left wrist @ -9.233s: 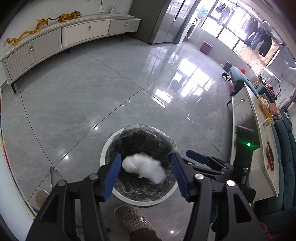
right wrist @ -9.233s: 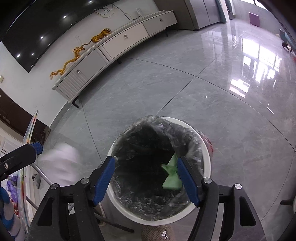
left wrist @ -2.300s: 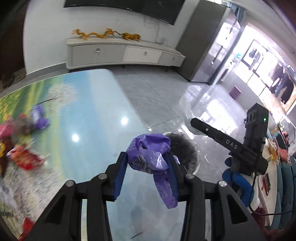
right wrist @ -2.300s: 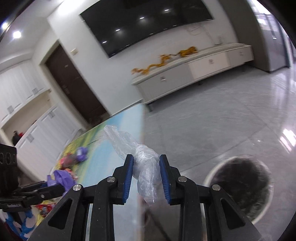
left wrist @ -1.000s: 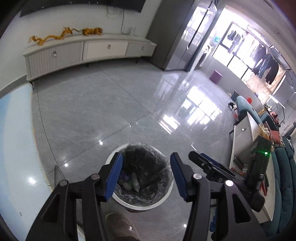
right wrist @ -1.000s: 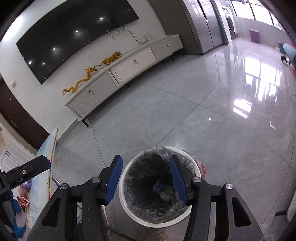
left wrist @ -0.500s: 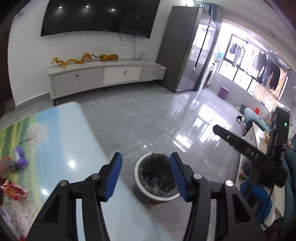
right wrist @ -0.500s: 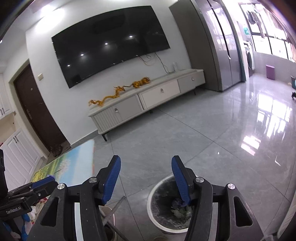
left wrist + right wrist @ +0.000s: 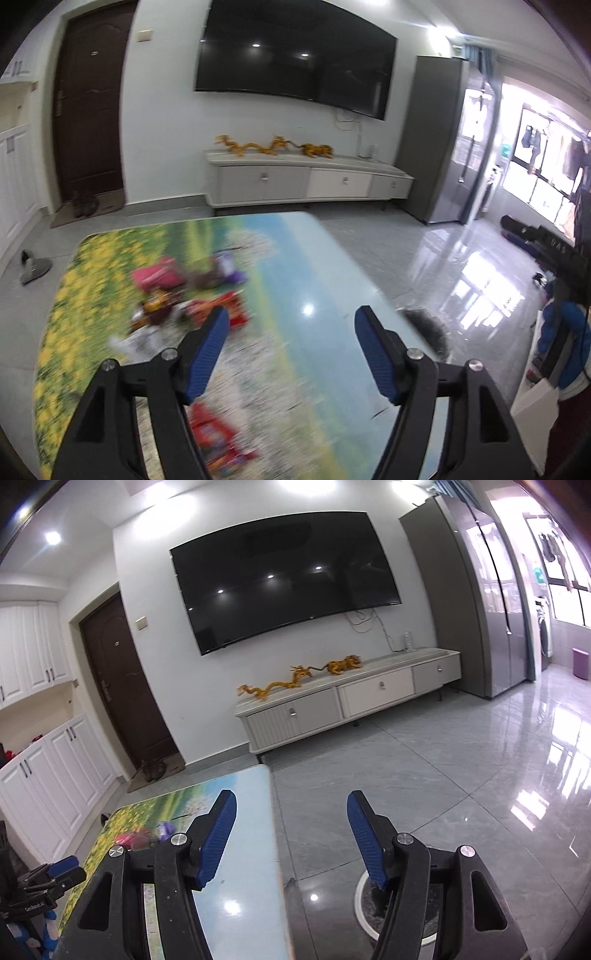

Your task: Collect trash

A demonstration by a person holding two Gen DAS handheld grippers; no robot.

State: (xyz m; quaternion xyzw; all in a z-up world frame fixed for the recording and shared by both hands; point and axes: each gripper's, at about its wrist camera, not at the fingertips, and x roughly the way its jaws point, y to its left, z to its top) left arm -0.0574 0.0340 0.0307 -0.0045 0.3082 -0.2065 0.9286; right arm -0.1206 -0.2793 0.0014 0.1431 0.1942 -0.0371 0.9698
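Opening left gripper (image 9: pixel 290 347) empty, glossy table (image 9: pixel 317 280), crinkly wrappers (image 9: pixel 192 299)

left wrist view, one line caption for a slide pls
Empty left gripper, jaws opening, heads toward blurred wrappers on the table.

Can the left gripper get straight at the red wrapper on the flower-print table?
Probably yes: the left gripper is empty, jaws opening, with the red wrapper just beyond its fingertips on the flower-print table and nothing between.
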